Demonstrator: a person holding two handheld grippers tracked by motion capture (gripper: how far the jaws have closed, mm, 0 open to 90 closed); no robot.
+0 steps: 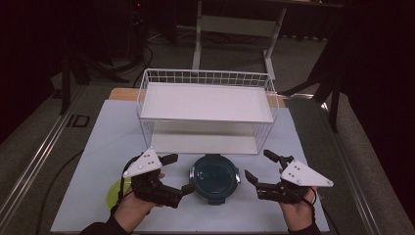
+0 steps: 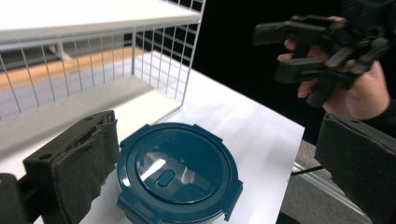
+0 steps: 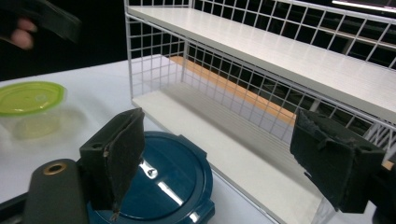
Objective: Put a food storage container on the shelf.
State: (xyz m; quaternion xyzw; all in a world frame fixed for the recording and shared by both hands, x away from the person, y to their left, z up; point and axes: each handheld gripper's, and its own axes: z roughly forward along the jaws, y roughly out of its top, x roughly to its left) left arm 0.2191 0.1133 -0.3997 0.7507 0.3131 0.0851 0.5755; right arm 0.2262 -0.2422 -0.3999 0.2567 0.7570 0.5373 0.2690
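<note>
Blue tub (image 1: 214,178) | sat on counter (image 1: 107,147) just in front of the wire rack (image 1: 205,105) | left gripper (image 1: 180,174) and right gripper (image 1: 258,168) beside it, fingers wide apart, holding nothing | step: reaching | next, I think: squeeze its sides.

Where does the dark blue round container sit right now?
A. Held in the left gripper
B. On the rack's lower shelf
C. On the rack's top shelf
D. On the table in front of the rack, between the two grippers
D: the dark blue container rests on the table in front of the rack, with the open left gripper and the open right gripper at either side.
</note>
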